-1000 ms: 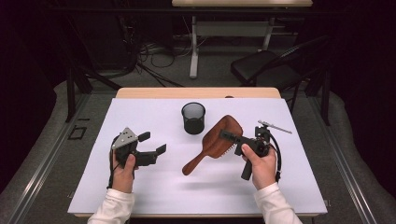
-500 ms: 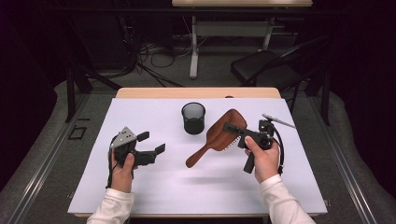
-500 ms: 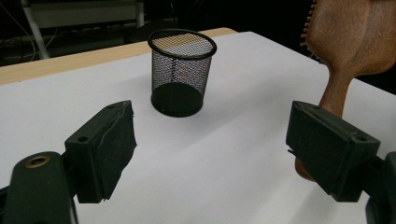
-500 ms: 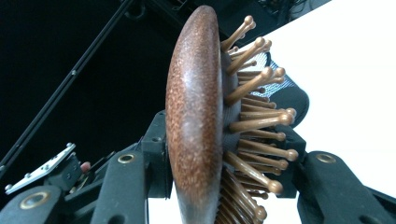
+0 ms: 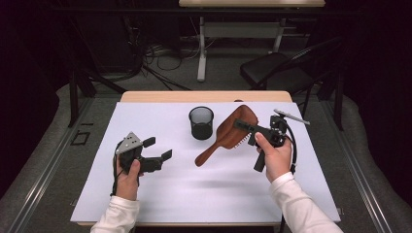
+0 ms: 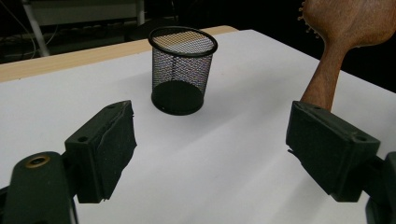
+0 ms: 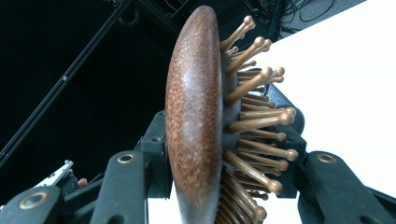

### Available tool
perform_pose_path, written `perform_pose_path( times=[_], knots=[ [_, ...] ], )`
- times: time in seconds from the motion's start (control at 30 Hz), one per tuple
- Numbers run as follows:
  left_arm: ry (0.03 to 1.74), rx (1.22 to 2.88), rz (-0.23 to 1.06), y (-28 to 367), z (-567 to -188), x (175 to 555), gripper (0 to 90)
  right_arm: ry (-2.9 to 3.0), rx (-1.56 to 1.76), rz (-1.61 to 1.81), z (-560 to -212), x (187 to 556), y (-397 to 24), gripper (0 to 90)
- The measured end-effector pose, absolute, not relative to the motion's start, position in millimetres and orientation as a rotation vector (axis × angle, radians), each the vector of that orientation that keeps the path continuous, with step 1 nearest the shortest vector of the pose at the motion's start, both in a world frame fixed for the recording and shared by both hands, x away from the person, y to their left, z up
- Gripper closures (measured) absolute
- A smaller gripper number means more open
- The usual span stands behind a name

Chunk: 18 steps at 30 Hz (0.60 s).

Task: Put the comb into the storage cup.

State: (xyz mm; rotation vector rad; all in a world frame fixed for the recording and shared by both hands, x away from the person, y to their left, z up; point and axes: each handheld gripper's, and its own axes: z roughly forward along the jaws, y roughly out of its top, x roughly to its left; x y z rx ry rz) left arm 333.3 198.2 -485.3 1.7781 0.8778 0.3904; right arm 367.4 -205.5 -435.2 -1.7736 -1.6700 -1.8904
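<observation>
Right tool (image 5: 243,124): high view, clenched on the wooden hairbrush (image 5: 231,136), lifted off the white bench (image 5: 160,194), right of the mesh cup (image 5: 201,123).
Left tool (image 6: 210,149): left gripper view, released, cup beyond.
Right gripper view: jaws pinch the brush head.

The surface (image 5: 145,204) is a flat white top with a bare wooden strip exposed along its far edge (the side away from the person). A black mesh cup (image 5: 201,123) stands upright directly on it, near the middle of the far half, open end up and casting a faint shadow.
</observation>
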Motion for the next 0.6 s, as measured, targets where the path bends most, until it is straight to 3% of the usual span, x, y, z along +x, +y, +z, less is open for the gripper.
perform_pose_path(
  times=[0.6],
  knots=[
    [0.885,1.778,0.386,198.8,-486.6,334.5,15.8,-1.689,-1.79,-1.885,-419.0,381.4,-189.6,51.4]
  ],
)
